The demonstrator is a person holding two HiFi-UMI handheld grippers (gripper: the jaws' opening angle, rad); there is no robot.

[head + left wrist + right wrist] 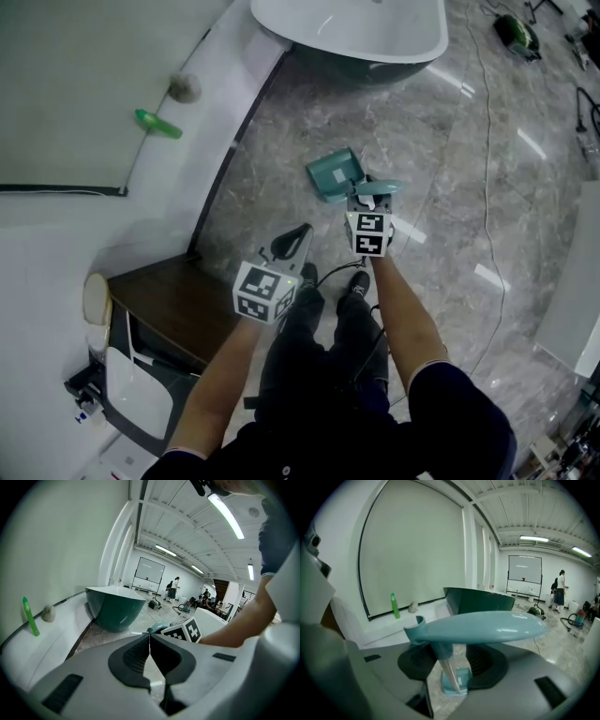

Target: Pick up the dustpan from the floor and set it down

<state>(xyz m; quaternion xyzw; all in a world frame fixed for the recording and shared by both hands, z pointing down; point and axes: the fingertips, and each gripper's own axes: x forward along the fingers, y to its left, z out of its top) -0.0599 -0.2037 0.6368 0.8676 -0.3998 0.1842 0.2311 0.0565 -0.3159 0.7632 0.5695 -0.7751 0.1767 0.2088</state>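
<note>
Straddling teal dustpan (487,626) stem — right tool (454,660)

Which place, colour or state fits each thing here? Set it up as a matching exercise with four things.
Things:
1. dustpan
2. green bottle
3. bathtub
4. left hand-held gripper

Place, colour or state:
A. jaws together, nothing between them
B. on the white ledge
C. resting on the grey marble floor
D. dark green outside, white inside

Pairs: 1-C, 2-B, 3-D, 4-A
</note>
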